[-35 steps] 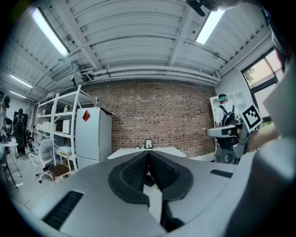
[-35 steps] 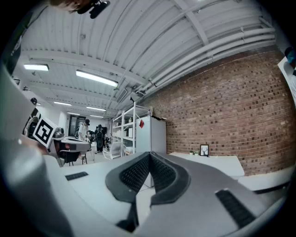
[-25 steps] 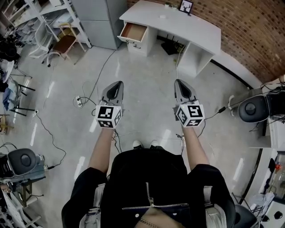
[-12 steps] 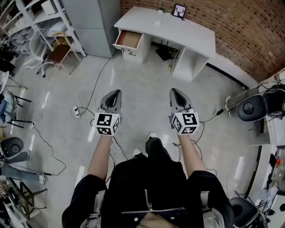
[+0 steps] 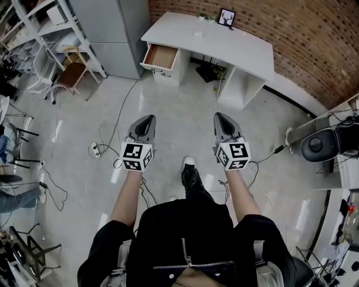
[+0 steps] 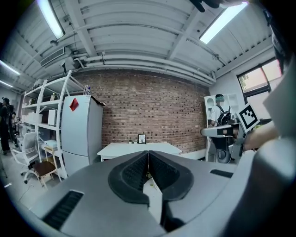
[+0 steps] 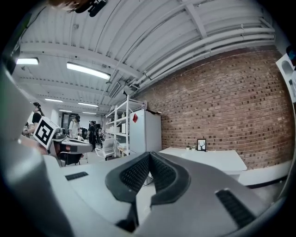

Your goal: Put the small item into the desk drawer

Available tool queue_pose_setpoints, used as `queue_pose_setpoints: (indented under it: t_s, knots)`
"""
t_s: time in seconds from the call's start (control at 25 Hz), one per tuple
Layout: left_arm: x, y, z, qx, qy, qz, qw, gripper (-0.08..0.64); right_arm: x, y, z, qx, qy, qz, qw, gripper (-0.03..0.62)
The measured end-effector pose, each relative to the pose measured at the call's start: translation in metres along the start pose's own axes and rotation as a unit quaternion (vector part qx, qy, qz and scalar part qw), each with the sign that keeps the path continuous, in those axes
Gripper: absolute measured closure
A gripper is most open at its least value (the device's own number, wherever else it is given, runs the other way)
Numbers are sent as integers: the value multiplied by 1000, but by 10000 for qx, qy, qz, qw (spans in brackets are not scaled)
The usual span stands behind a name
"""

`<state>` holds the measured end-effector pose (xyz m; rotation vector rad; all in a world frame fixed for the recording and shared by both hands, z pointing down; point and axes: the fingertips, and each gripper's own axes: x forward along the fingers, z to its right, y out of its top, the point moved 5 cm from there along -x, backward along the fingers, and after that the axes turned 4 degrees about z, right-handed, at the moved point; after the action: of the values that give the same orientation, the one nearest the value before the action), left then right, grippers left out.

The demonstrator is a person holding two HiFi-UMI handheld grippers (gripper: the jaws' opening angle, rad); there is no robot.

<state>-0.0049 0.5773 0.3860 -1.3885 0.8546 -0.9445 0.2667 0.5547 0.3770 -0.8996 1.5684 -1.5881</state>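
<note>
Brick wall across the far side, glossy grey floor underfoot, and the white desk (image 5: 235,47) stands against that wall. Its drawer (image 5: 161,56) hangs pulled out at the desk's left end, the wood-coloured inside showing. On the desktop a small item (image 5: 197,35) lies pale against the white, too tiny to say what it is, with a framed picture (image 5: 227,17) standing near the back edge. A tall grey cabinet (image 5: 120,31) sits just left of the drawer, and beside it come white shelving (image 5: 42,25) and a chair (image 5: 71,74).

The person stands well back from the desk, one shoe (image 5: 189,163) forward, both arms held out level. The left gripper (image 5: 149,119) points toward the drawer side; in its own view the ribbed pads meet tip to tip, clenched with nothing between them. The right gripper (image 5: 219,116) matches it alongside, aimed at the desk, jaws pressed together and likewise empty. So the small item is on the desktop, well apart from both grippers. Cables and a power strip (image 5: 94,149) trail across the floor at left.
</note>
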Motion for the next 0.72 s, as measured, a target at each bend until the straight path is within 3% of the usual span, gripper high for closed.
queue_pose_setpoints:
  t_s: [0.48,0.72]
  knots:
    - [161,20,-43,-28,250,-124,9996,538,153,8,101,104,376,-75,9992,586]
    - [215,22,-56,-82,414,-138,9990,538,208,7,137,125,585,-111,9981,586]
